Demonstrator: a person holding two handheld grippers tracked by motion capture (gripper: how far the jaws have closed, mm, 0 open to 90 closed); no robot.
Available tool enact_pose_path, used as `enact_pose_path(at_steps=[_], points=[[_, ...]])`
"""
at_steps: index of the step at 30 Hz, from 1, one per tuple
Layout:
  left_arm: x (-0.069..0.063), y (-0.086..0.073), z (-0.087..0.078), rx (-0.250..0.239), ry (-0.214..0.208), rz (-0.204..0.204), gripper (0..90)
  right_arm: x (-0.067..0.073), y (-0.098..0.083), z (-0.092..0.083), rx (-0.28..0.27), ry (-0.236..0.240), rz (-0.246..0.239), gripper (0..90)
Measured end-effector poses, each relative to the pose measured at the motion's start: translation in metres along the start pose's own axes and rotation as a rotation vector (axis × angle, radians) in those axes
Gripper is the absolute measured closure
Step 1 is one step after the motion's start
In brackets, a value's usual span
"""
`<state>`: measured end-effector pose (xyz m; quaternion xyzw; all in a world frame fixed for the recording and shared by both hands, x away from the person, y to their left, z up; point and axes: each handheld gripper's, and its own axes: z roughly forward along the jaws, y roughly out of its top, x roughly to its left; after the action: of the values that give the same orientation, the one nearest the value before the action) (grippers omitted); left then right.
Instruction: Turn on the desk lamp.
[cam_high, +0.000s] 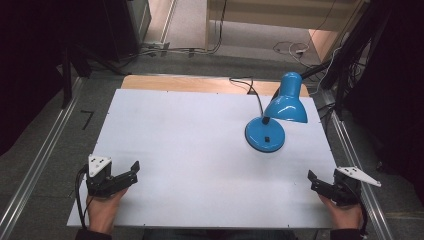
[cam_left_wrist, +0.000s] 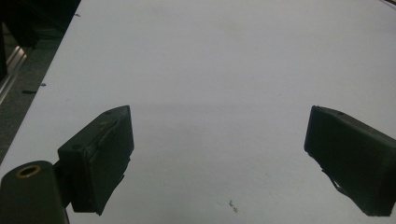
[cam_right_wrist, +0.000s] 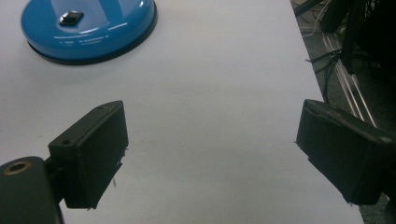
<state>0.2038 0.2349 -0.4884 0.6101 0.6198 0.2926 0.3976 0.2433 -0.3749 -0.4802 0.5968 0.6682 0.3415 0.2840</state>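
Smooth white table (cam_high: 200, 150) bears a glossy blue dome-shaded lamp (cam_high: 272, 120).

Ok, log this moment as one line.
left gripper: open, empty | right gripper: open, empty | blue desk lamp: upright, far right of white table, untouched

Desk (cam_high: 190, 150): flat white board top, matte, a strip of bare light wood showing along its far edge. On it, toward the far right, a blue desk lamp (cam_high: 272, 122) stands on a round blue base with a dark rim and a small black switch on top; shade tilted downward. Its black cord (cam_high: 245, 82) runs off the far edge. A tiny brownish speck (cam_left_wrist: 231, 204) lies on the near left surface.
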Motion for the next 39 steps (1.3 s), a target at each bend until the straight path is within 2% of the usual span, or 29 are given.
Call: enact_pose_path(at_steps=[12,27,39], points=[[0.000,0.000,0.002,0.009,-0.009,-0.003,8.7,0.007,0.001,0.003,0.020,0.032,0.002,7.7],[0.000,-0.001,0.000,0.007,-0.007,-0.004,8.7,0.018,0.009,0.005,-0.005,0.058,-0.027,7.7],[0.000,-0.001,0.000,0.005,-0.003,-0.005,8.7,0.021,0.013,0.008,-0.022,0.065,-0.016,7.7]])
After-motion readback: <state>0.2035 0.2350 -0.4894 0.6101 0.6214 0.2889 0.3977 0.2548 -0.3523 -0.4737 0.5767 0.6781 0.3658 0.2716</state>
